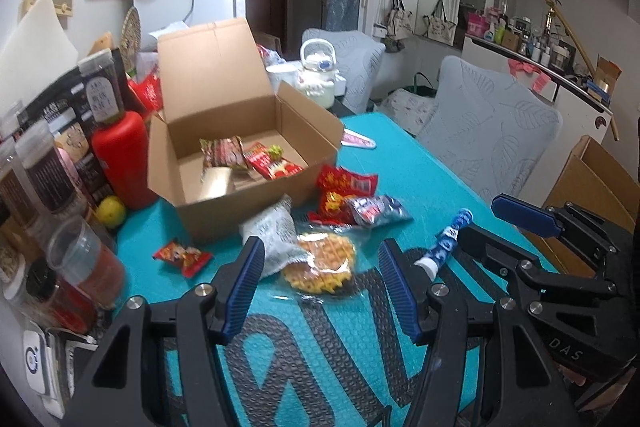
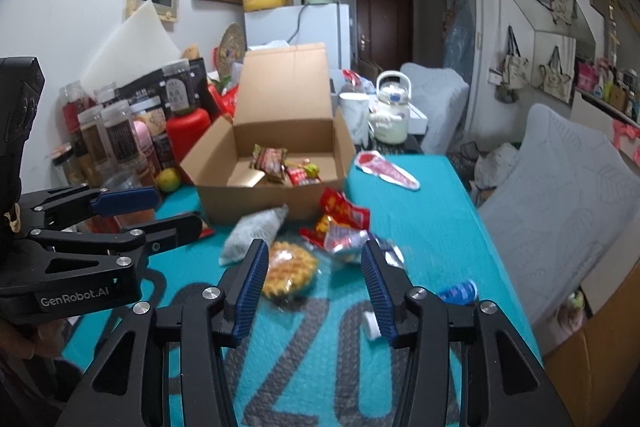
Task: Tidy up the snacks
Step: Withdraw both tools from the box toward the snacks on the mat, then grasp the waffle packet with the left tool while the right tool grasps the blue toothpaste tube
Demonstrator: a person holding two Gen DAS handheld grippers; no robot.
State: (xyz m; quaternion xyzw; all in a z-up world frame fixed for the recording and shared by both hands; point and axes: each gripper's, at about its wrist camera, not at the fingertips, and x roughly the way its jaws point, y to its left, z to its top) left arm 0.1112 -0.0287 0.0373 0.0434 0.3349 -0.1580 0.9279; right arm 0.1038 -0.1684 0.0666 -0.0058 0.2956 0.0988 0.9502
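An open cardboard box [image 1: 248, 211] [image 2: 256, 203] stands on the teal mat, with several snack packets inside. In front of it lie a waffle packet [image 1: 320, 263] [image 2: 288, 269], a grey-white packet [image 1: 272, 231], red packets [image 1: 344, 187] [image 2: 340, 211], a small red packet [image 1: 182, 255] and a blue-white tube [image 1: 448, 243] [image 2: 460, 293]. My left gripper [image 1: 322, 267] hovers open just short of the waffle, holding nothing. My right gripper [image 2: 314, 267] is open too, over the mat between waffle and tube, and is empty. Each gripper shows in the other's view, side by side.
Jars, a red bottle [image 1: 124, 163] and a lemon [image 1: 110, 211] crowd the mat's left edge. A pink-white packet [image 2: 386, 169] lies right of the box. A white kettle [image 1: 318, 75] stands behind it. Grey-covered chairs [image 1: 492, 143] and a cardboard box [image 1: 592, 187] border the right side.
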